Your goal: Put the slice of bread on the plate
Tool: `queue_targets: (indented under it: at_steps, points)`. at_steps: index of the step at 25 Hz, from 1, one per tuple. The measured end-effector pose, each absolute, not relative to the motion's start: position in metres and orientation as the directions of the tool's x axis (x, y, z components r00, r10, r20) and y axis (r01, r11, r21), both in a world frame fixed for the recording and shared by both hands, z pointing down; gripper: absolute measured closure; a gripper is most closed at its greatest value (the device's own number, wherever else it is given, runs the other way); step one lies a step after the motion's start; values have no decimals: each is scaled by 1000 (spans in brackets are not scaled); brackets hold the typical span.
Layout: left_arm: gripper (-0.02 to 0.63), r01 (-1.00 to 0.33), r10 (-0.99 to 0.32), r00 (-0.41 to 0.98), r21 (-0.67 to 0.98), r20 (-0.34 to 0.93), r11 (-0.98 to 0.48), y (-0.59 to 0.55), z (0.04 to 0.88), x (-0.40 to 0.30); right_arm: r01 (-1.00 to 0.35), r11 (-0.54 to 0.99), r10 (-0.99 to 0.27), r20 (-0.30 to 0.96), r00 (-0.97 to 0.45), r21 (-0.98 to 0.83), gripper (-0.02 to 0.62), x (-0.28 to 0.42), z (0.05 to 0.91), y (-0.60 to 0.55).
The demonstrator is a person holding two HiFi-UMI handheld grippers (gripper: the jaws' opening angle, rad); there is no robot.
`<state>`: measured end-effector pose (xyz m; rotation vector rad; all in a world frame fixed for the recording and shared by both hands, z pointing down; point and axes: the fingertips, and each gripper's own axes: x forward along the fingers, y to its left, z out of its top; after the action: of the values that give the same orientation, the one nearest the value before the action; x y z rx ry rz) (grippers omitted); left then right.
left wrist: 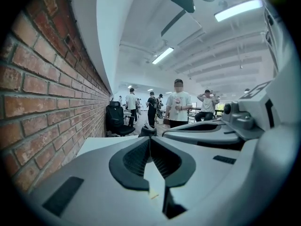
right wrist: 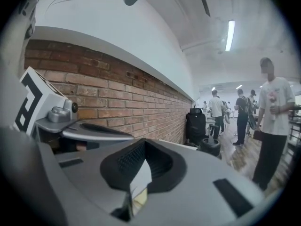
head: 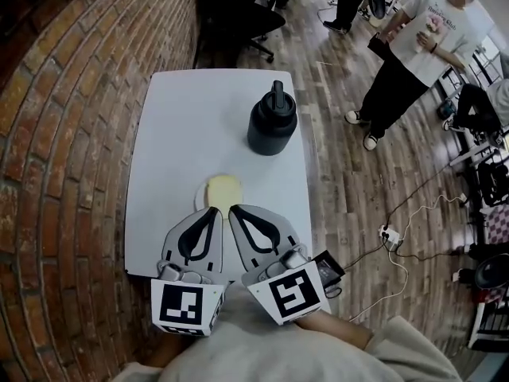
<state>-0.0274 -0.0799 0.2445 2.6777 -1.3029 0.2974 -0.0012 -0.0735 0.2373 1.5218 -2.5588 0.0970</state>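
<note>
**Bread on the plate, both tools clenched empty**

Head view: we see a smooth white rectangular table (head: pixel 199 118) between a rough brick wall (head: pixel 71 134) and a plank floor (head: pixel 358 181). On our side of the rounded black jug (head: pixel 272 122), the pale slice of bread (head: pixel 223 189) lies on the round white plate (head: pixel 200 196).

Left gripper view: the left gripper (head: pixel 213 211) has its ribbed black pads (left wrist: pixel 134 157) pressed together on nothing, with the jug beyond them.

Right gripper view: the right gripper (head: pixel 235 210) is likewise clenched and empty, with brick left of the jug.

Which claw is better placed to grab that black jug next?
Right, probably. The right claw sits slightly nearer the black jug, on its side; the left claw is farther off. Both are shut and empty, so it must open first.
</note>
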Motion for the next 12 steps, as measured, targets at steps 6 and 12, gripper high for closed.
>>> queue_targets:
  at_steps: [6,12]
  points:
    - [591,-782,-753,609,34,251,-622,-85,242,-23,-881,472,-872,165,-461,30,589,2,231,-77]
    - [591,-783,-756,611,43,234,-620,-90,235,-21,-877,478,-869,172,-465,45,588,2,227,-79]
